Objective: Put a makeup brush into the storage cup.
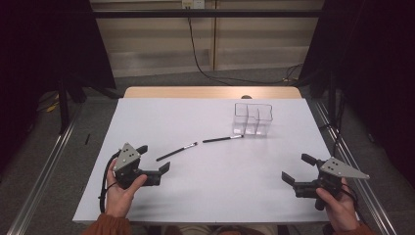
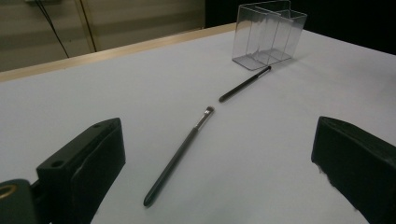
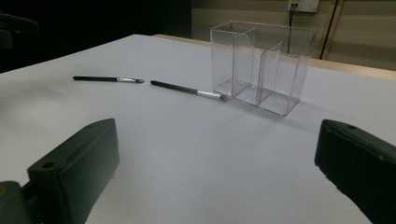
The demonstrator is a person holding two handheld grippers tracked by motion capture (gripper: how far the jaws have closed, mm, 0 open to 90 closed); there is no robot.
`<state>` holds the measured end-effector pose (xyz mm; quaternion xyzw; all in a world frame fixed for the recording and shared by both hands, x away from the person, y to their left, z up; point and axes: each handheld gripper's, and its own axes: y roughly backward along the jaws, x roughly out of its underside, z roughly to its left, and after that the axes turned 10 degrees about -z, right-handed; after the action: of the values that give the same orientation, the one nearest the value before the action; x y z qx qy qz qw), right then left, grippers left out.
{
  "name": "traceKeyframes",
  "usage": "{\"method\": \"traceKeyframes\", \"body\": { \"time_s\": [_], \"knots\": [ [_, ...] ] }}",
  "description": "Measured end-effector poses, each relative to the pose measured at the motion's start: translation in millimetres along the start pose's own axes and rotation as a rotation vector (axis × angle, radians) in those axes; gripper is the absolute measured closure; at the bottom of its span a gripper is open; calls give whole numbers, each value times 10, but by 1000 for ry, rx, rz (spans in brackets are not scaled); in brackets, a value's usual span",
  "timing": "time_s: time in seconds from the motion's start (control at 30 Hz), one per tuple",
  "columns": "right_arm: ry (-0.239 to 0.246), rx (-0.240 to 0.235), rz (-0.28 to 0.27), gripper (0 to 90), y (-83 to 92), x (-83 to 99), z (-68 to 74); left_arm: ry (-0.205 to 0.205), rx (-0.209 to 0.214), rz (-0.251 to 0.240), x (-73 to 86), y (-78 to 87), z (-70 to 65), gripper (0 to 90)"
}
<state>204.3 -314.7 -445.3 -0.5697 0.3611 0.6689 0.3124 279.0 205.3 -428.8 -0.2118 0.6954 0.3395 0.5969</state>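
With both claws spread and empty, approach near brush (image 1: 177, 152) with left claw (image 1: 155, 162), closer than right claw (image 1: 292, 171): flat on bench (image 1: 205, 191), just ahead, long axis running toward far brush (image 1: 222, 139) and clear organiser (image 1: 252, 119).

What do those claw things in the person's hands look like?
Each gripper, left and right, is black with two chunky flat jaws. A grey three-cornered plate with little holes sits on top of each. A black cable trails from the left one. The sleeves are rust orange.
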Motion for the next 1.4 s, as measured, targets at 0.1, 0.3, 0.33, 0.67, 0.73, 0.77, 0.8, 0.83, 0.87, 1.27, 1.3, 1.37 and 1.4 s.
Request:
{"method": "traceKeyframes", "body": {
  "time_s": [0.1, 0.3, 0.33, 0.67, 0.73, 0.77, 0.8, 0.83, 0.87, 1.27, 1.3, 1.37, 1.4],
  "knots": [
    [0, 0, -1, 0, -3, 1, -2, 8, 5, 15, -17, -26, 15, 29],
    [8, -13, 5, 0, -14, 1, 13, -3, 28, 22, -84, -163, 48, 29],
    [6, -16, 6, 0, -15, 0, 16, -15, 28, 25, -90, -184, 47, 29],
    [2, -23, 6, 0, -19, 0, 15, -20, 58, 42, -151, -404, 71, 29],
    [4, -24, 7, 0, -20, 0, 14, -28, 61, 47, -170, -437, 73, 29],
    [2, -23, 6, 0, -21, 1, 14, -30, 62, 48, -184, -457, 81, 29],
    [2, -24, 6, 0, -21, 0, 14, -27, 64, 49, -191, -470, 87, 29],
    [2, -24, 6, 0, -21, 0, 14, -25, 68, 52, -203, -492, 102, 29],
    [4, -24, 6, 0, -21, 1, 15, -22, 64, 50, -208, -502, 109, 29],
    [1, -22, 8, 0, -23, 2, 12, -87, 71, 153, -296, -690, 178, 38],
    [2, -23, 9, 0, -26, 3, 12, -96, 89, 177, -332, -706, 194, 38],
    [3, -26, 9, 0, -27, 3, 12, -91, 94, 192, -358, -725, 208, 38],
    [4, -26, 8, 0, -25, 2, 17, -101, 88, 207, -387, -741, 226, 38]
  ]
}}
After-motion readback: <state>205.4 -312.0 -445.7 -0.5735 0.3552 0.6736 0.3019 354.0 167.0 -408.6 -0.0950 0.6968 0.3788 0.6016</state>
